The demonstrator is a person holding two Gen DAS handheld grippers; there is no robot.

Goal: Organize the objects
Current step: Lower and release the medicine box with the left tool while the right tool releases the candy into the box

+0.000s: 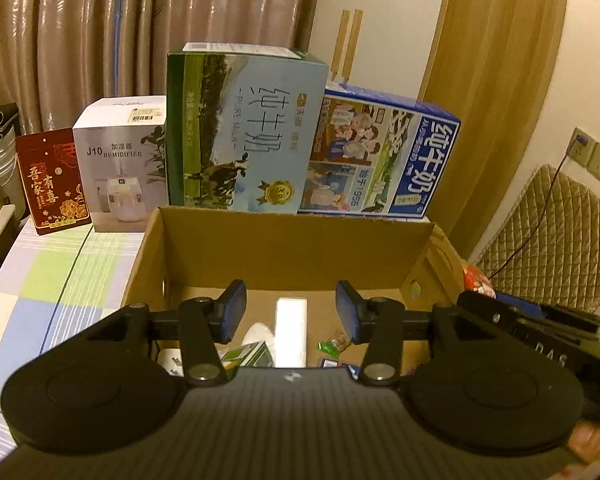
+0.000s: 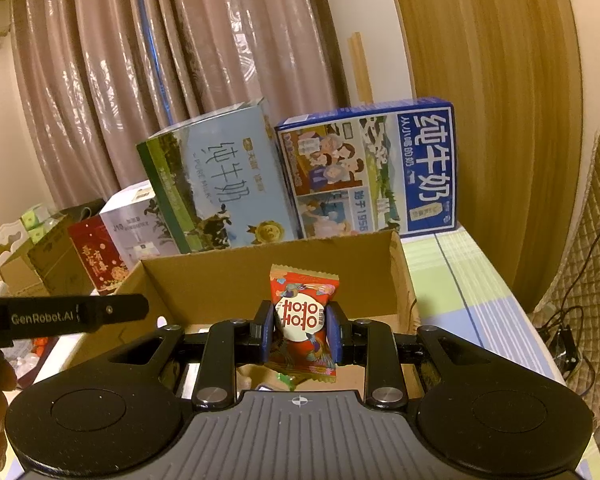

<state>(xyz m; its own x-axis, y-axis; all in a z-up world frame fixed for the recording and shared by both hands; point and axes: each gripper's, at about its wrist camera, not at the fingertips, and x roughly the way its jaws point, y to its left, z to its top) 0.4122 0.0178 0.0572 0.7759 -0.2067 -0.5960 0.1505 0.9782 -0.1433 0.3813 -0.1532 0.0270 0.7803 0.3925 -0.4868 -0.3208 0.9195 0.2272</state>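
Over a table covered in a checked cloth point(image 1: 60, 280), we hold both grippers above an open cardboard box point(image 1: 284, 248) that stands in front of a row of cartons: a green-and-blue milk carton point(image 1: 244, 128), a blue milk carton point(image 1: 384, 156) leaning beside it, a white humidifier box point(image 1: 120, 164) and a small red packet point(image 1: 54, 182) at the far left, all against pinkish-brown curtains point(image 1: 140, 28). A quilted chair back point(image 1: 548, 232) stands off to the right of the table. Inside the cardboard box we can make out a white rectangular item point(image 1: 291, 330), a small green-and-white pack point(image 1: 256, 354) and a green-wrapped sweet point(image 1: 332, 345) on the floor of the box, apart from one another. Our left gripper point(image 1: 291, 316) hangs over them with its blue pads parted and nothing between them. Our right gripper point(image 2: 300, 330) is closed on a red candy wrapper point(image 2: 302, 320) printed with a white disc, pinched upright at its middle, held above the near edge of the box and not yet set down inside it. In the right wrist view, part of the left gripper's black frame shows at the left edge.
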